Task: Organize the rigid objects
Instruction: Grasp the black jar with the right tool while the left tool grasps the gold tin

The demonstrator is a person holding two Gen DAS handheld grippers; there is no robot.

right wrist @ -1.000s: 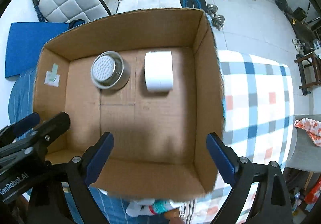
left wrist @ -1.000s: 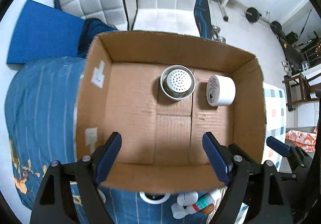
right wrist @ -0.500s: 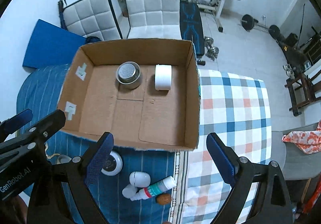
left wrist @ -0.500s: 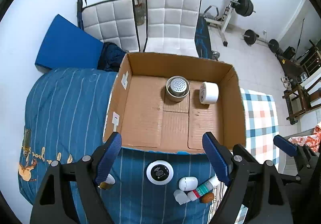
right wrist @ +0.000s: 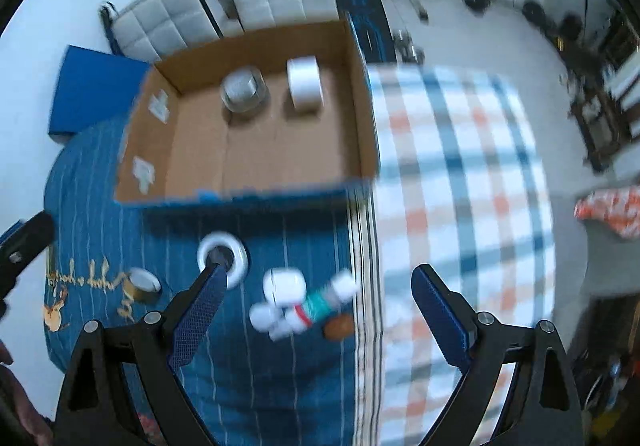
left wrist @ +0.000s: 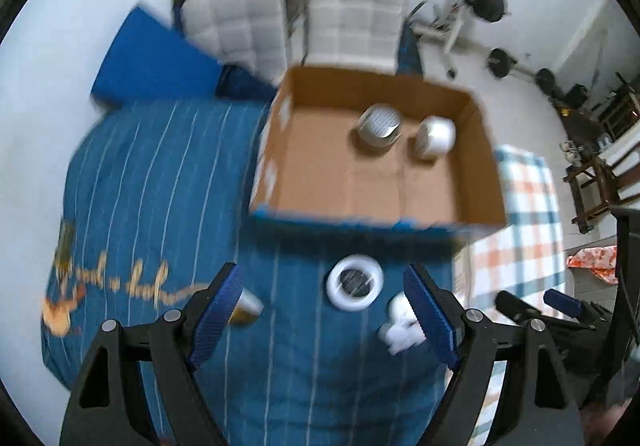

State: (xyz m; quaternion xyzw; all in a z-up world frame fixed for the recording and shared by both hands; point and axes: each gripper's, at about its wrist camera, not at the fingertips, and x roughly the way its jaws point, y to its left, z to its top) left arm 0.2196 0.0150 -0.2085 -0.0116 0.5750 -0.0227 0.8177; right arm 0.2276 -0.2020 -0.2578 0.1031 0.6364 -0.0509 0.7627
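Note:
An open cardboard box (left wrist: 476, 170) (right wrist: 366, 118) lies on a blue striped bedspread. Inside it stand a metal cup (left wrist: 379, 123) (right wrist: 243, 91) and a white jar (left wrist: 436, 136) (right wrist: 305, 84) on its side. In front of the box lie a round white-rimmed dark lid (left wrist: 354, 282) (right wrist: 222, 257), a small gold-and-white pot (left wrist: 247, 308) (right wrist: 143, 283), white containers (right wrist: 285, 286), a white tube with teal and red bands (right wrist: 320, 306) and a brown object (right wrist: 339, 327). My left gripper (left wrist: 325, 316) is open and empty above the bedspread. My right gripper (right wrist: 318, 320) is open and empty above the loose items.
A checked cloth (right wrist: 460, 186) covers the bed to the right of the box. Two white quilted chairs (left wrist: 352, 26), a blue mat (left wrist: 148, 62) and weight equipment (left wrist: 488, 2) stand on the floor beyond the bed. An orange patterned cloth (right wrist: 612, 208) lies at far right.
Both grippers have pulled back and up from over the box, toward the near side of the bed. The box looks smaller and farther, and the loose items in front of it have come into view.

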